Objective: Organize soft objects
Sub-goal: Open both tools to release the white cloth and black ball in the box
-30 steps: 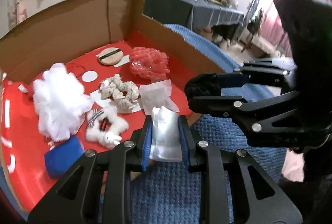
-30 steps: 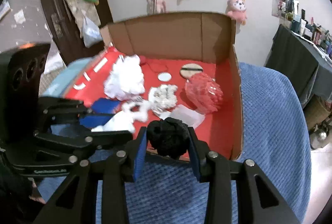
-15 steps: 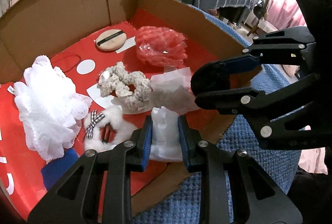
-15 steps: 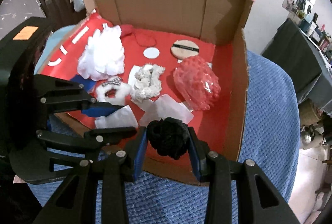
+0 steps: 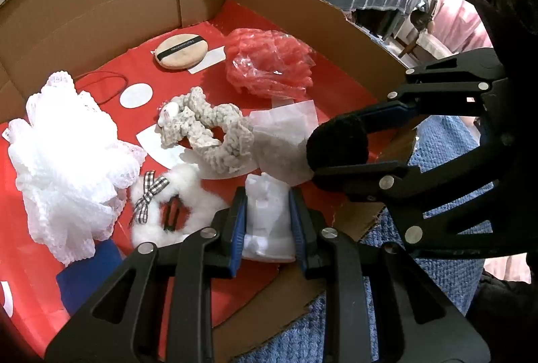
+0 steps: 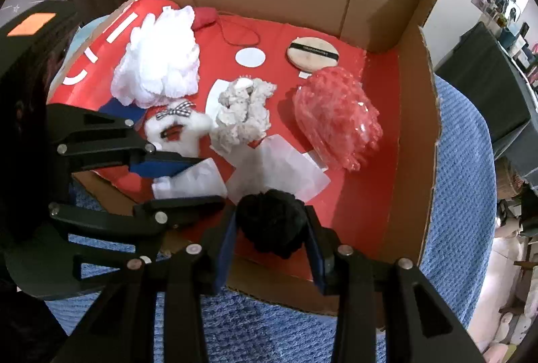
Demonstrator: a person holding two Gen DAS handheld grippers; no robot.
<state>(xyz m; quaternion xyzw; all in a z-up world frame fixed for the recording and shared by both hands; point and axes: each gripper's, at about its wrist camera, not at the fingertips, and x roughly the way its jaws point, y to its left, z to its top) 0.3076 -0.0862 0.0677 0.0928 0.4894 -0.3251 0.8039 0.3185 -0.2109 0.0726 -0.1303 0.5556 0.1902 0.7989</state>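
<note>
My left gripper [image 5: 268, 200] is shut on a white plastic packet [image 5: 267, 222], held over the near edge of the red-lined cardboard box [image 5: 101, 10]. My right gripper [image 6: 270, 218] is shut on a black fluffy ball [image 6: 270, 225], also above the box's near edge [image 6: 413, 161]; from the left wrist view the ball [image 5: 338, 144] shows at the right. Inside the box lie a white mesh pouf [image 5: 64, 168], a grey knitted scrunchie [image 5: 205, 131], a white fluffy hair clip with a checked bow [image 5: 168, 205], a red plastic bundle [image 5: 269, 64] and a round beige puff [image 5: 183, 50].
A blue item [image 5: 87, 272] lies at the box's near left corner. White paper sheets [image 6: 279, 168] and a white disc [image 6: 250, 56] lie on the red floor. The box sits on a blue textured cloth [image 6: 460, 195]. Cluttered tables and furniture stand beyond.
Both grippers have moved forward and down over the box's near edge, tilting more steeply, each still holding its item. The box contents look larger and closer.
</note>
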